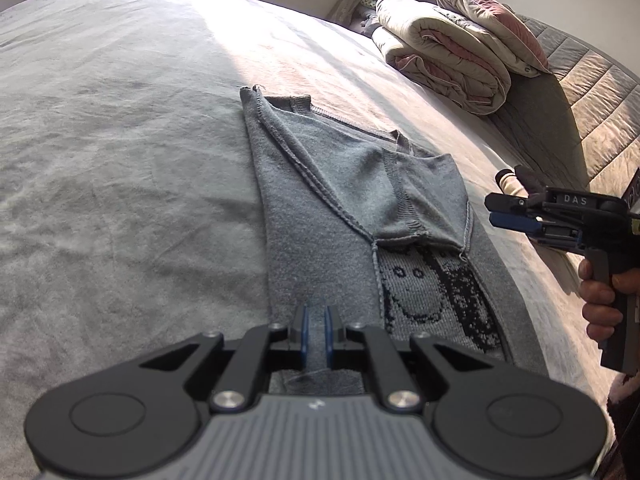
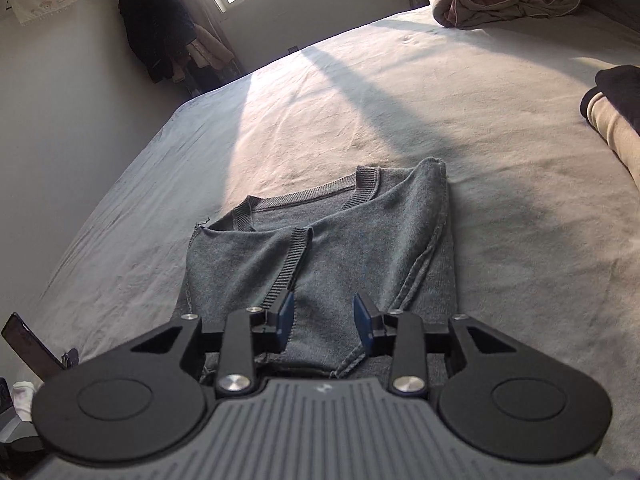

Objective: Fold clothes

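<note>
Grey sweater (image 1: 320,208) lies on bed (image 1: 120,160), inside out, sleeves folded in across body, collar at far end. Left gripper (image 1: 316,332) at near hem, jaws pressed together, pinching sweater edge. Right gripper (image 2: 325,322) above opposite side of hem, jaws spread, nothing held. Folded quilt (image 1: 448,60) well apart at headboard. Judgement: side folds done, bottom-to-collar fold in hand. Next move calls for right jaws closing on hem corner, then both lifting evenly and carrying hem toward collar without dragging sleeves loose.
</note>
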`<state>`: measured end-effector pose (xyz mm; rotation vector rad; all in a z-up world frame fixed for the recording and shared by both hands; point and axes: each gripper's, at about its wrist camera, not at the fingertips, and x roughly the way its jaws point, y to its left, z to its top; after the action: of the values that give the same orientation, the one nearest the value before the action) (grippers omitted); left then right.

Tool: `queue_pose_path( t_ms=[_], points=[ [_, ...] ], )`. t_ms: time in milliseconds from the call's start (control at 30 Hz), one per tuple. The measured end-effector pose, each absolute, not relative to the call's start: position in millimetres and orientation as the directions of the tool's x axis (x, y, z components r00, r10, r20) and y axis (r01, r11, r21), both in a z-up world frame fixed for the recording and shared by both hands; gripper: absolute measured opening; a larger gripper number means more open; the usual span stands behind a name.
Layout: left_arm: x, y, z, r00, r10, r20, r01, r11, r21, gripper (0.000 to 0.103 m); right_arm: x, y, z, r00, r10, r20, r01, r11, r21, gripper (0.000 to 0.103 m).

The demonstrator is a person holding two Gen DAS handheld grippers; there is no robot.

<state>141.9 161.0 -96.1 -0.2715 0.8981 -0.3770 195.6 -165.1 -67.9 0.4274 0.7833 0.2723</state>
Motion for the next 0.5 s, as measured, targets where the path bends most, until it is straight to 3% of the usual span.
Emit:
queue_pose_path(
  t_ms=[267,500],
  points=[
    [121,173,-95,0.529,-0.494,-0.690,0.260,0.868,-0.422,0.006,129,-114,-92,0.551,0.631,-0.547,-0.106,0.702,0.704,0.038],
    [89,175,-88,0.452,-0.630,-0.632,0.379,0.777,-0.503,0.006,78,-76,-101,0.497,0.667,-0.556,-0.100,0.680,0.726,0.038]
  ],
)
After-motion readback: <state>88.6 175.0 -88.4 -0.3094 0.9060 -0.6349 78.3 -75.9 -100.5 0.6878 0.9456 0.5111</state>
